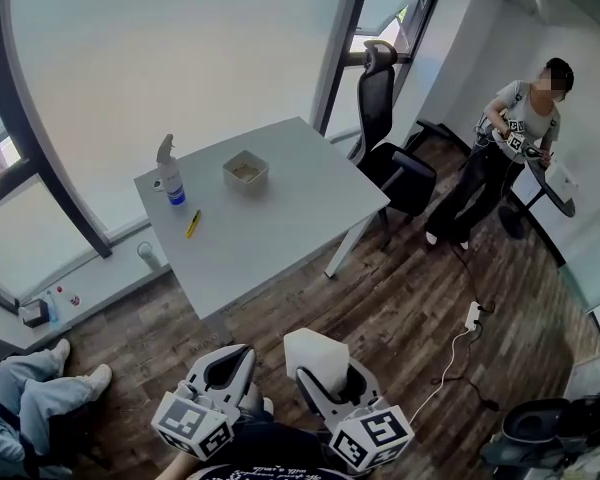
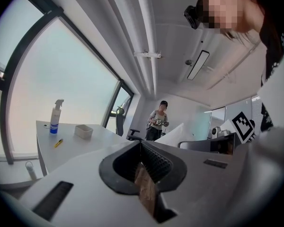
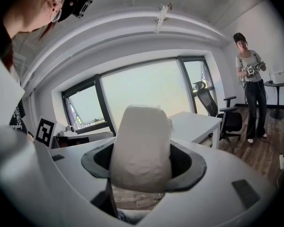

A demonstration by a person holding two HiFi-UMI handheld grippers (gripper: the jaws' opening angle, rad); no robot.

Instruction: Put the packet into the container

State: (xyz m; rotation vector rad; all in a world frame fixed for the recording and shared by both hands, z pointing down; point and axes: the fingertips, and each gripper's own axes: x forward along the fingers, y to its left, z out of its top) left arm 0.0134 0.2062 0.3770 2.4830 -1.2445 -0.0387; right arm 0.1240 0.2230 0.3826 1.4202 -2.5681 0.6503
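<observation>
My right gripper (image 1: 322, 370) is held low over the wooden floor, shut on a white packet (image 1: 314, 352) that sticks up out of its jaws. In the right gripper view the packet (image 3: 142, 148) fills the gap of the right gripper (image 3: 142, 170). My left gripper (image 1: 223, 372) hangs beside it with its jaws together and nothing in them; only a thin slit of floor shows in the left gripper (image 2: 143, 168). The container (image 1: 245, 171), a small white square tub with brownish contents, stands far ahead on the white table (image 1: 270, 233); it shows as the container (image 2: 84, 131) in the left gripper view.
A spray bottle (image 1: 169, 176) and a yellow pen-like thing (image 1: 193, 223) lie left of the container. A black office chair (image 1: 387, 138) stands right of the table. A person (image 1: 502, 153) stands at the far right. A power strip (image 1: 473, 315) with cable lies on the floor.
</observation>
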